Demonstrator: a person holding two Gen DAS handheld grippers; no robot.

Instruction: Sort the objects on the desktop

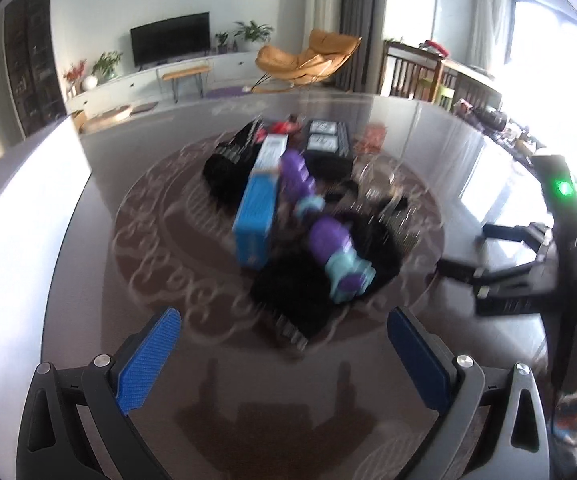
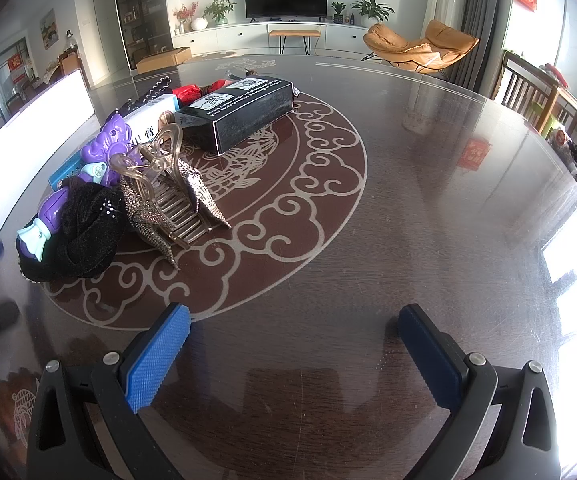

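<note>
Both grippers hover wide open and empty over the glossy dark round table (image 2: 408, 200).
Left gripper (image 1: 284, 360) and right gripper (image 2: 294, 356) face a heap: long black printed box (image 2: 244, 116), glittery star-shaped hair claw (image 2: 176, 204), purple-and-teal plastic toy (image 1: 336, 252), blue carton (image 1: 258, 216).

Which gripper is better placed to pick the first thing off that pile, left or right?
Left, probably. The left gripper is open and points straight at the pile, with the black fabric and purple toy just beyond its fingertips. The right gripper, also open, faces bare table, the pile off to its left.
</note>
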